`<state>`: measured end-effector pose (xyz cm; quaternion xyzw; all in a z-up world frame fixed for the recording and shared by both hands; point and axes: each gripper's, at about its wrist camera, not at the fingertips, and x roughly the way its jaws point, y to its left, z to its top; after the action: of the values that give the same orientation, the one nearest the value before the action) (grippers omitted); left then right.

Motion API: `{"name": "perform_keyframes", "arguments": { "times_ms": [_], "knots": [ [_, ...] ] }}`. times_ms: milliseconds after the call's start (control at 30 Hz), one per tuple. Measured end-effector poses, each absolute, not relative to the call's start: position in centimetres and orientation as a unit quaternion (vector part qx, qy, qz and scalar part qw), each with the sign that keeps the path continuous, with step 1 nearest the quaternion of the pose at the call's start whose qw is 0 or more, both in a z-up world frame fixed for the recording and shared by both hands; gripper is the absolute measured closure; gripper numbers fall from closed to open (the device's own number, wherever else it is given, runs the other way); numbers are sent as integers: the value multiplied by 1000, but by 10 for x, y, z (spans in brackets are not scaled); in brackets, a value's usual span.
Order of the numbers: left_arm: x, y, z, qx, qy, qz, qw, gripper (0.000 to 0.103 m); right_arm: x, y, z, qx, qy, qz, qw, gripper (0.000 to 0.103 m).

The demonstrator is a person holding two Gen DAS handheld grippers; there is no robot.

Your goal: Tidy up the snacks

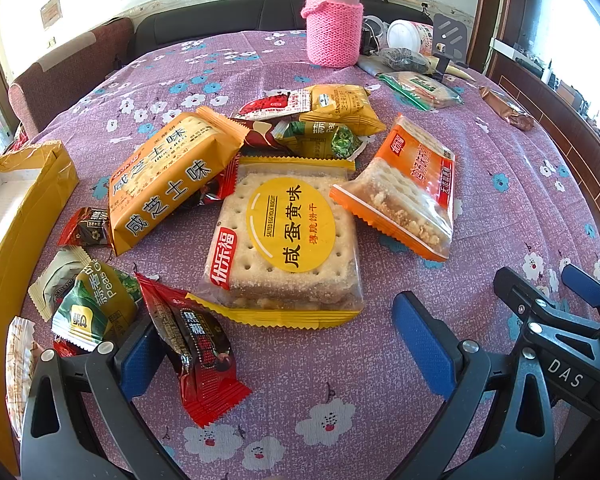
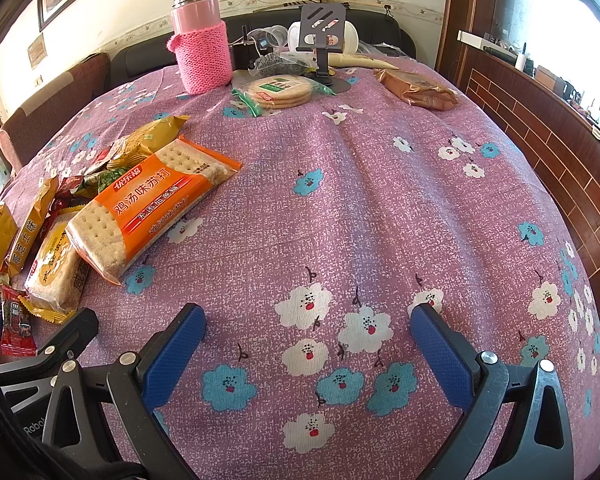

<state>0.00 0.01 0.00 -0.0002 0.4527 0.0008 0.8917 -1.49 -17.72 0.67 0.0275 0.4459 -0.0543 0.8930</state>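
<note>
The sorting looks barely begun: snack packets lie scattered on the purple flowered cloth surface [image 1: 300, 380], and the shallow yellow cardboard box [image 1: 28, 208] at the left edge appears the likely place for them, though that is a guess.

The left claw [image 1: 284, 344] hangs low over the cloth with its 2 blue pads spread wide, holding nothing. The square clear-wrapped salted egg yolk biscuit pack with a yellow round label [image 1: 288, 236] lies flat just ahead of it, roughly centred on the gap. A small red-and-black sweet packet [image 1: 196, 352] lies just beside the left pad.

The next move probably calls for easing forward and closing on the biscuit pack's near edge without catching the red packet.

The right claw [image 2: 308, 344] is also spread and empty over bare cloth; the orange soda cracker pack [image 2: 148, 204] lies well to its left.
</note>
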Motion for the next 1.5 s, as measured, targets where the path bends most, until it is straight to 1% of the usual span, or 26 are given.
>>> {"name": "perform_keyframes", "arguments": {
  "times_ms": [300, 700, 1000, 1233, 1267, 1300, 1367, 1500],
  "knots": [
    [-15, -3, 3, 12, 468, -15, 883, 0, -15, -177, 7, 27, 446, -54, 893, 0],
    [-48, -21, 4, 52, 485, -88, 869, 0, -15, -177, 7, 27, 446, -54, 893, 0],
    [-62, -20, 3, 63, 478, -110, 869, 0, -15, -177, 7, 28, 446, -54, 893, 0],
    [-79, -19, 7, 65, 491, -140, 857, 0, -15, -177, 7, 27, 446, -54, 893, 0],
    [-84, -17, 9, 56, 491, -148, 857, 2, -15, -177, 7, 28, 446, -54, 893, 0],
    [-89, -16, 12, 46, 488, -159, 857, 6, -15, -177, 7, 28, 446, -54, 893, 0],
    [-104, -13, 25, 42, 465, -179, 866, 8, -15, -177, 7, 27, 446, -54, 893, 0],
    [-140, 1, 64, 41, 385, -208, 898, 8, -15, -177, 7, 29, 446, -52, 893, 0]
  ]
}}
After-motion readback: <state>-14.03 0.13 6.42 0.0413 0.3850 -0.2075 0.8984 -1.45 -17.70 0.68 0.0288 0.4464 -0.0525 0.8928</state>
